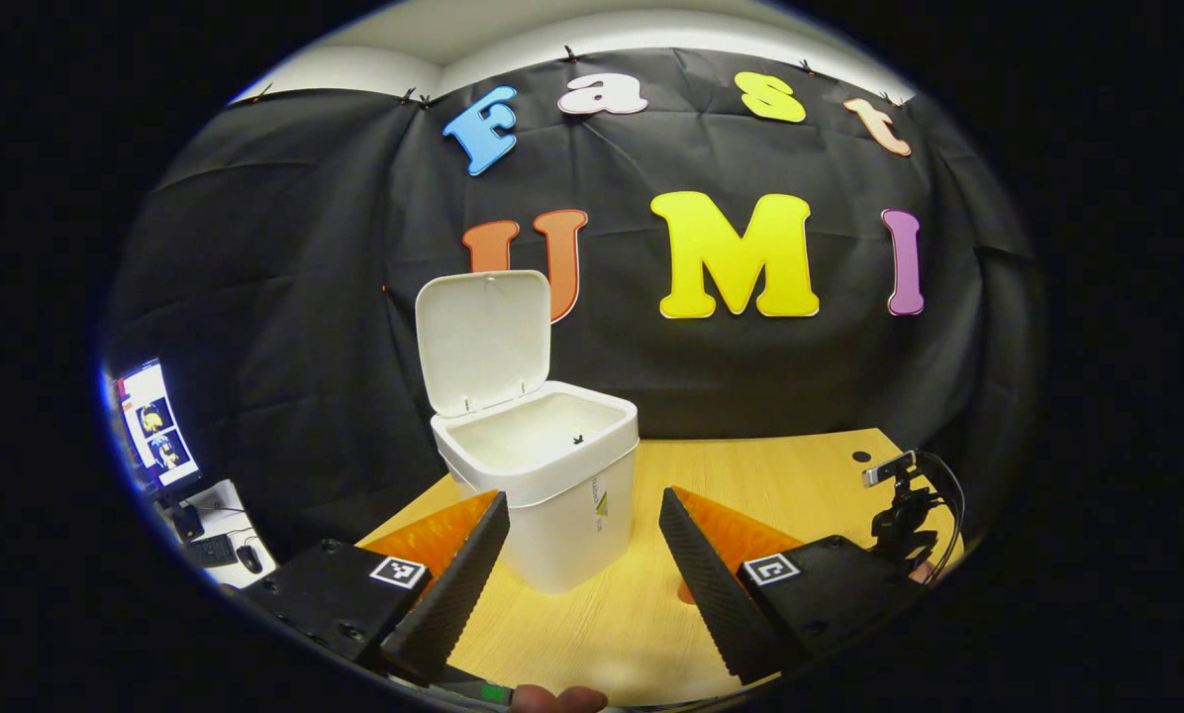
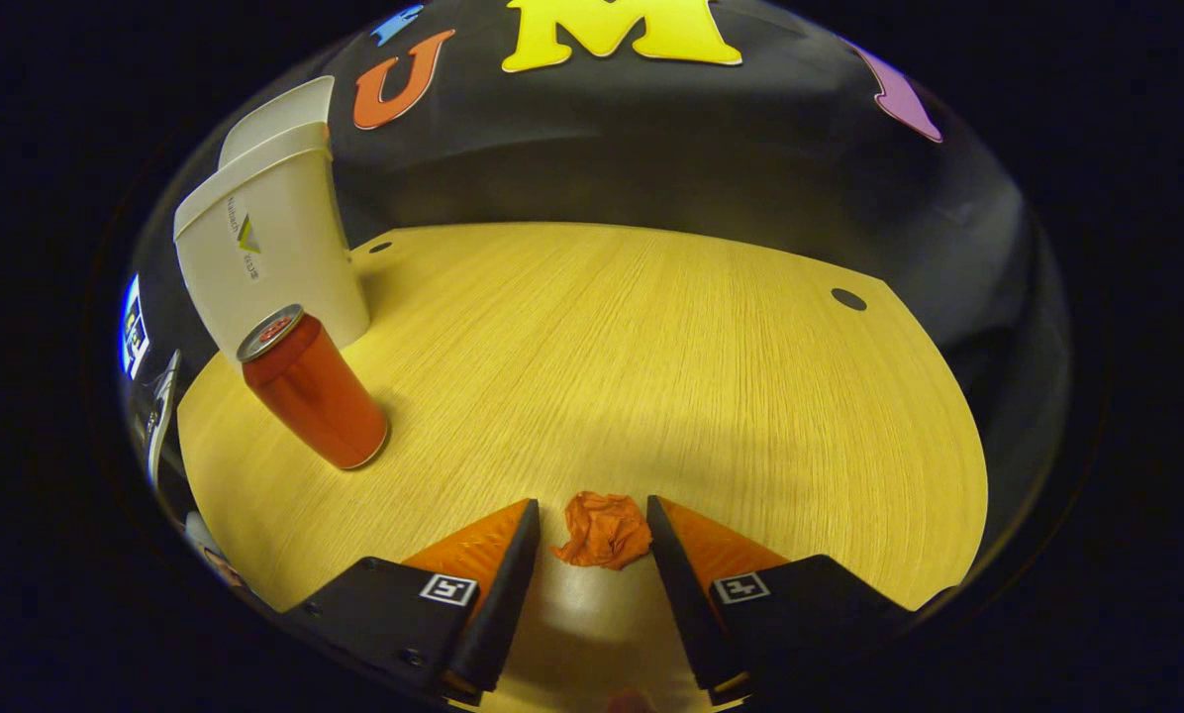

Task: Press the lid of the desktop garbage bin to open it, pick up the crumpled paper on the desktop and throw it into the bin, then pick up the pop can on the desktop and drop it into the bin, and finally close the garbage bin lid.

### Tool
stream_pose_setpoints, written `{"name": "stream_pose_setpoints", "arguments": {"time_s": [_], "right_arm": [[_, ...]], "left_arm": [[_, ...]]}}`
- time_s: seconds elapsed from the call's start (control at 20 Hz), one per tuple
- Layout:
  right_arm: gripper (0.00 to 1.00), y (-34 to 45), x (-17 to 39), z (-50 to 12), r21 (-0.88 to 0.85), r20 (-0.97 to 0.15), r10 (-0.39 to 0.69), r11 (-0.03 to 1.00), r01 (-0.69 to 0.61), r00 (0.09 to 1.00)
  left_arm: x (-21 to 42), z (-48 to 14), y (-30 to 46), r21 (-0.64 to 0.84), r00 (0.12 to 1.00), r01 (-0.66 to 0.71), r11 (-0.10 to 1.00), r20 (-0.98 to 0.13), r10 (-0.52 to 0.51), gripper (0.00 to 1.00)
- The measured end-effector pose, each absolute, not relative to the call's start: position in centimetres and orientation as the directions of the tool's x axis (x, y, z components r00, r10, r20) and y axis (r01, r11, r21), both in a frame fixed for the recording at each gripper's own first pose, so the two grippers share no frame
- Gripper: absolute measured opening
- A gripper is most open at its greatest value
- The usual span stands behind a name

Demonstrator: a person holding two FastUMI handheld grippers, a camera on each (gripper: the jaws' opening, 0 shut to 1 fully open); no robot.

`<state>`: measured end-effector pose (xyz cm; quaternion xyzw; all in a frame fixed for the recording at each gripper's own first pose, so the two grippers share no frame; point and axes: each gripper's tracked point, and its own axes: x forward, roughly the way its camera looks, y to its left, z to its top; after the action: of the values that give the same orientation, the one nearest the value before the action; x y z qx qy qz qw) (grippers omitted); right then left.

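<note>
Right gripper (image 2: 592,530) sits half-open around the crumpled paper (image 2: 603,531), not squeezing yet. Bin lid (image 1: 483,342) is up; pop can (image 2: 313,390) waits at ten o'clock.

This is a recording booth in a lab or office: black cloth (image 1: 285,248) hangs as a backdrop behind a wooden tabletop (image 2: 651,376), a lit monitor (image 1: 156,426) sits at lower left, and a small camera (image 1: 894,470) is clamped at lower right.

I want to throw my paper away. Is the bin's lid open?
Open. The lid stands up behind the bin, and you can see inside.
</note>
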<state>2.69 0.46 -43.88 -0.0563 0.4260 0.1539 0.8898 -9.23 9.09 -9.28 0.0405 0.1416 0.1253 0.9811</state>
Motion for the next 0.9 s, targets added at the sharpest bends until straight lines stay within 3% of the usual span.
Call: {"name": "stream_pose_setpoints", "arguments": {"time_s": [0.05, 0.2, 0.3, 0.4, 0.55, 0.6, 0.7, 0.9], "right_arm": [[0.61, 0.2, 2.7, -44.0, 0.030, -0.780, 0.216, 0.950, -0.311, 0.588], [0.43, 0.1, 2.8, -44.0, 0.027, -0.776, 0.204, 0.956, -0.292, 0.596], [0.44, -0.1, 2.9, -44.0, 0.008, -0.772, 0.189, 0.957, -0.289, 0.607], [0.19, -0.2, 3.2, -44.0, 0.001, -0.773, 0.182, 0.958, -0.286, 0.608], [0.22, 0.5, 3.0, -43.2, 0.013, -0.777, 0.208, 0.949, -0.316, 0.593], [0.13, 1.1, 3.2, -42.8, 0.027, -0.773, 0.226, 0.945, -0.326, 0.593], [0.10, 2.1, 3.4, -40.5, 0.044, -0.750, 0.256, 0.939, -0.340, 0.610], [0.12, 4.1, 4.2, -35.3, 0.104, -0.702, 0.312, 0.934, -0.341, 0.641]], "left_arm": [[-9.2, -9.2, 9.1, 0.118, 0.929, -0.233, 0.965, -0.265, 0.256, 1.00], [-9.1, -9.2, 9.7, 0.128, 0.929, -0.234, 0.964, -0.262, 0.260, 1.00], [-9.0, -9.0, 10.1, 0.129, 0.928, -0.238, 0.963, -0.262, 0.265, 1.00], [-9.1, -9.0, 10.5, 0.128, 0.928, -0.247, 0.961, -0.256, 0.272, 1.00], [-8.9, -9.2, 10.7, 0.118, 0.927, -0.246, 0.962, -0.262, 0.269, 1.00], [-8.8, -9.1, 10.7, 0.116, 0.928, -0.243, 0.963, -0.260, 0.266, 1.00], [-8.7, -8.8, 10.8, 0.111, 0.933, -0.237, 0.965, -0.253, 0.258, 1.00], [-8.5, -9.0, 10.9, 0.101, 0.938, -0.226, 0.969, -0.247, 0.244, 1.00]]}}
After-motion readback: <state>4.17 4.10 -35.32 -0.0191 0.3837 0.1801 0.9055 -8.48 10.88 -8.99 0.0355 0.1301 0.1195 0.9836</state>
